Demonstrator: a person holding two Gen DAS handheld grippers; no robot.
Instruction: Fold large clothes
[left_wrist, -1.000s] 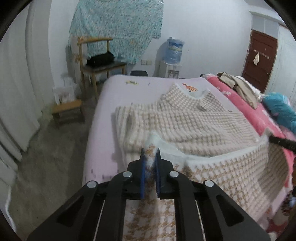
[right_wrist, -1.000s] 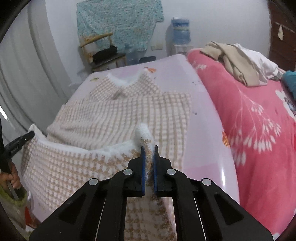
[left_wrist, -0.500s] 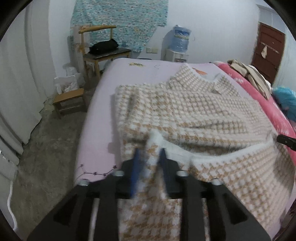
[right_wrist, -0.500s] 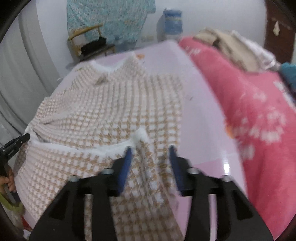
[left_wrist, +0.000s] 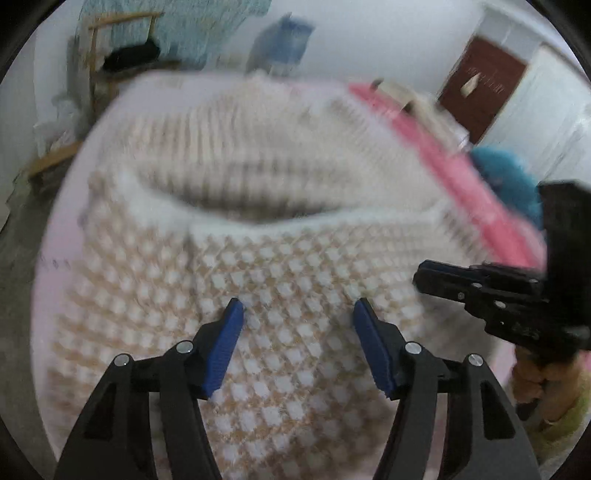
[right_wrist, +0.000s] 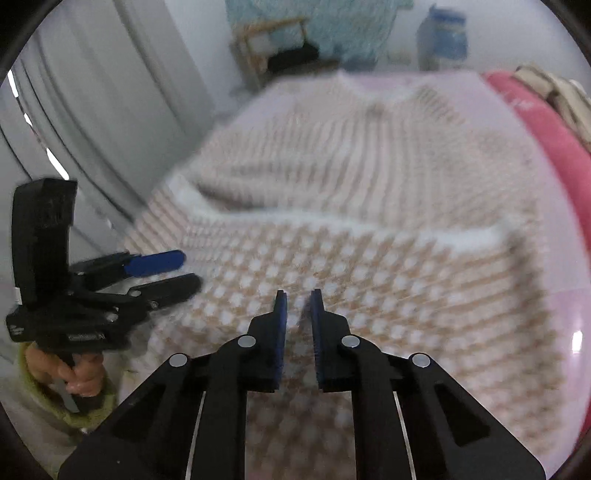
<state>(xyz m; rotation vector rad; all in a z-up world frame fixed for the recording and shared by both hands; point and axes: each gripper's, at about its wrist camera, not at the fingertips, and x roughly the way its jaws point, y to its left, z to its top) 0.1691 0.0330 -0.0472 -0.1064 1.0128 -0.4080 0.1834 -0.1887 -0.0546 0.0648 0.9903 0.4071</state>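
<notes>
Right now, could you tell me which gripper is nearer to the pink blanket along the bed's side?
Right. The right gripper hovers over the checked garment on the side bordering the pink blanket; the left gripper works the garment's opposite side, toward the curtain.

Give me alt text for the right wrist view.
The right tongs, jaws closing with nothing between them, hover over a folded beige-and-white houndstooth garment on a pink bed. The left tongs are open at the garment's left edge. The image is blurred.
</notes>
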